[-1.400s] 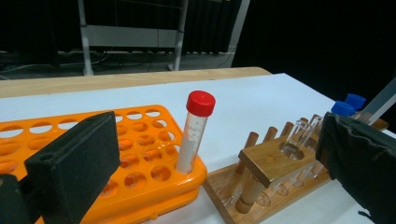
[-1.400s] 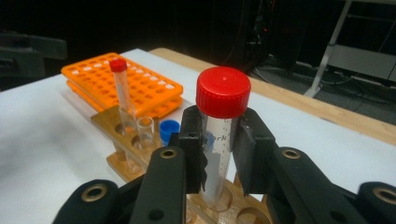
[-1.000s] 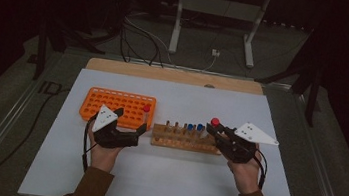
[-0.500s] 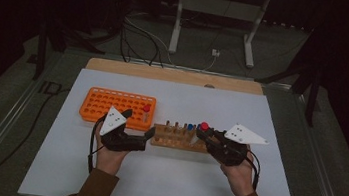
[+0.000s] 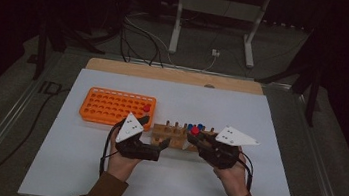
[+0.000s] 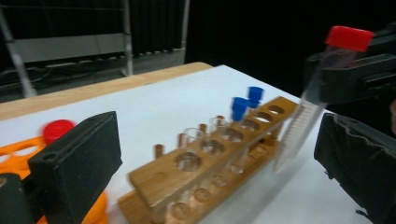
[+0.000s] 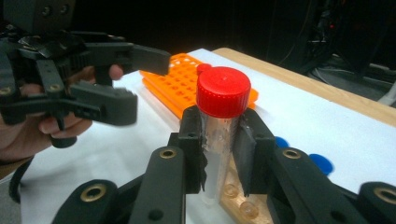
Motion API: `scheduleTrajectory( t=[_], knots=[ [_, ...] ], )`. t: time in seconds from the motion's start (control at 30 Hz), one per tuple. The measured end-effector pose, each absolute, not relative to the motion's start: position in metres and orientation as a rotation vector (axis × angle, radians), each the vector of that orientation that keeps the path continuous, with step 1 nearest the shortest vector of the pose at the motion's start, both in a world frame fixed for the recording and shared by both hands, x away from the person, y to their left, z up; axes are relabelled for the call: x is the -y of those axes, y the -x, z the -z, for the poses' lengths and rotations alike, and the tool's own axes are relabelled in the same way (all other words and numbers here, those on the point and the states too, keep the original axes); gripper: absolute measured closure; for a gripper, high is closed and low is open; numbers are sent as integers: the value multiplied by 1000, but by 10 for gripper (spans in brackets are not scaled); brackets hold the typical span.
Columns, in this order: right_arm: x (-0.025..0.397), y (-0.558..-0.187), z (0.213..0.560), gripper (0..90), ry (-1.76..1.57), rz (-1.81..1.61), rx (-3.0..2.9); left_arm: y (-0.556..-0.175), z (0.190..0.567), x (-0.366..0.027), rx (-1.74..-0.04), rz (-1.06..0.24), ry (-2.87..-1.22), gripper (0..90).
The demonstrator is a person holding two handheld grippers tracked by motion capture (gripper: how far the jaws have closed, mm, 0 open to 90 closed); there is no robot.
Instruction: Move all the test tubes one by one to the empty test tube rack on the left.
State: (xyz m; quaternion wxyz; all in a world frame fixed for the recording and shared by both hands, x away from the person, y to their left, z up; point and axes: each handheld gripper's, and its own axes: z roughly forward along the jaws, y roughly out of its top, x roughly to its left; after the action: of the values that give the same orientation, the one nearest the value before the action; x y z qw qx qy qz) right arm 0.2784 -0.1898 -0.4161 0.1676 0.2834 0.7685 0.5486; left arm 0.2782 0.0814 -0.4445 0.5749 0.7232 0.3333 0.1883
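My right gripper [image 5: 195, 136] [image 7: 222, 158] is shut on a clear tube with a red cap [image 5: 195, 129] [image 7: 222, 91], held upright over the near side of the wooden rack [image 5: 174, 134] [image 7: 239, 198]. The left gripper view shows that tube [image 6: 322, 79] tilted, its tip beside the rack's right part. My left gripper [image 5: 156, 137] [image 6: 219, 172] stands open around the wooden rack's left end [image 6: 187, 172]. Two blue-capped tubes [image 6: 245, 103] [image 5: 201, 127] stand at the rack's far end. Most of its other holes look empty.
An orange rack [image 5: 113, 105] [image 7: 184, 84] lies at the back left of the wooden rack, with one red-capped tube [image 5: 146, 108] [image 6: 57, 129] at its right end. All of it rests on a white mat [image 5: 262, 189] on the table, whose wooden edge [image 5: 175, 75] runs along the back.
My right gripper has carried the red-capped tube left and down toward the wooden rack. The left gripper has slid right to the rack's left end, still open.
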Motion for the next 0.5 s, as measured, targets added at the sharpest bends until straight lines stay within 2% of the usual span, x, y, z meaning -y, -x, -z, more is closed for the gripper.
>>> scheduleTrajectory(
  t=[0.23, 0.5],
  knots=[
    [180, -275, 421, 742, -794, -1575, -2227, -275, 450, -66, -731, -391, -1757, 69],
    [173, -272, 424, 741, -780, -1578, -2256, -270, 452, -50, -661, -356, -1848, 259]
  ],
)
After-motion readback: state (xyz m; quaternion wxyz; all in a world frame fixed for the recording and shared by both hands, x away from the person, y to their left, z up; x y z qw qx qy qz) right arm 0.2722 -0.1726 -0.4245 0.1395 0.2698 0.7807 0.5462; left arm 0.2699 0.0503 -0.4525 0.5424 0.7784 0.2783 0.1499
